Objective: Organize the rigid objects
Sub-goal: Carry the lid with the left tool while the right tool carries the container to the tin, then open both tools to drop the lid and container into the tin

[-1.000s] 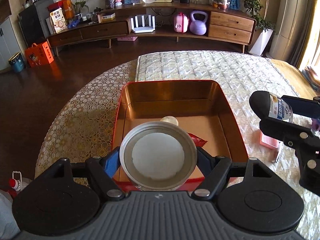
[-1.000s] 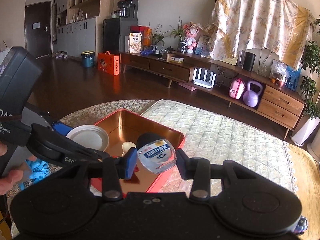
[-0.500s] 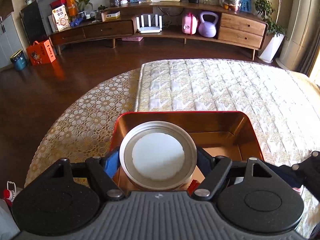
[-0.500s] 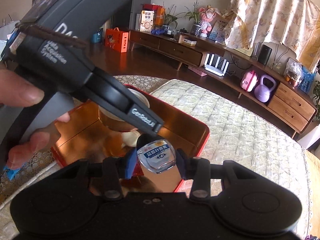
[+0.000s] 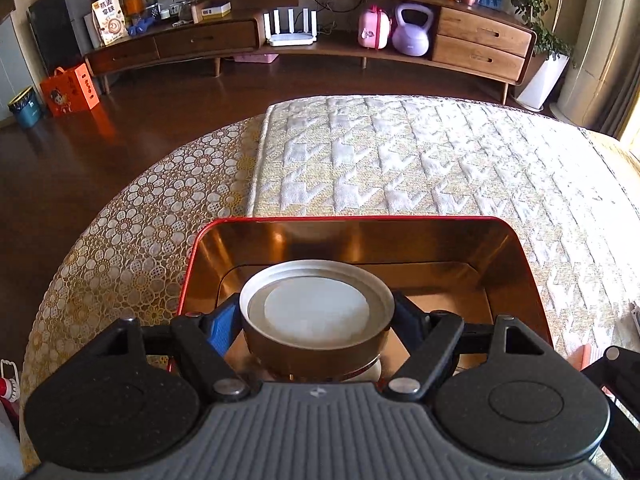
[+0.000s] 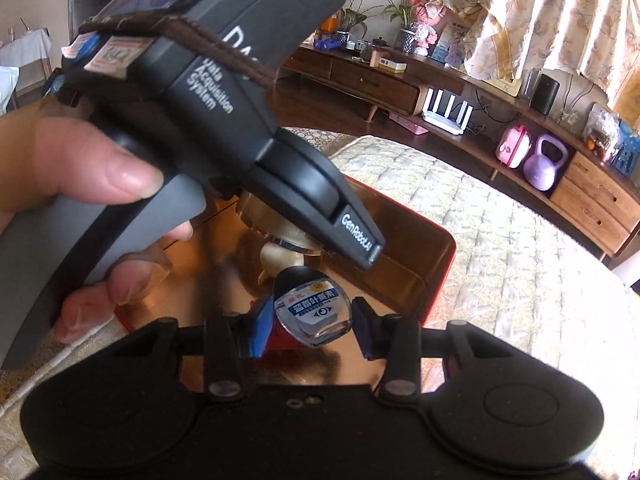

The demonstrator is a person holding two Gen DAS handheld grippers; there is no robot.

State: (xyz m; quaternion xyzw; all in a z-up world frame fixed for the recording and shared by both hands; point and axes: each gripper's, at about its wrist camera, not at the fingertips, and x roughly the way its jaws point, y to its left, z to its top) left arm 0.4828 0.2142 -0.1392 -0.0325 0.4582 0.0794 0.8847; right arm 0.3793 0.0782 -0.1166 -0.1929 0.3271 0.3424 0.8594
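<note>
Between the left gripper's (image 5: 318,322) pads, over the red tin tray (image 5: 528,264), sits a clamped round metal tin (image 5: 316,312): stiff, smooth, slippery, best held across its sidewall. The right gripper (image 6: 306,322) pinches a small clear bottle (image 6: 314,312), light and slick.

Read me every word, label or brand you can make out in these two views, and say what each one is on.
"GenRobot.AI": on a finger of the dark grey left gripper, right wrist view.
"Data Acquisition System", first word partly hidden: on that gripper's body.
Blue label with Chinese characters and an eye symbol on the small clear bottle with black cap: too blurred to read.
Cereal bag on the wooden sideboard: print too small.
Orange gift box: unreadable.
</note>
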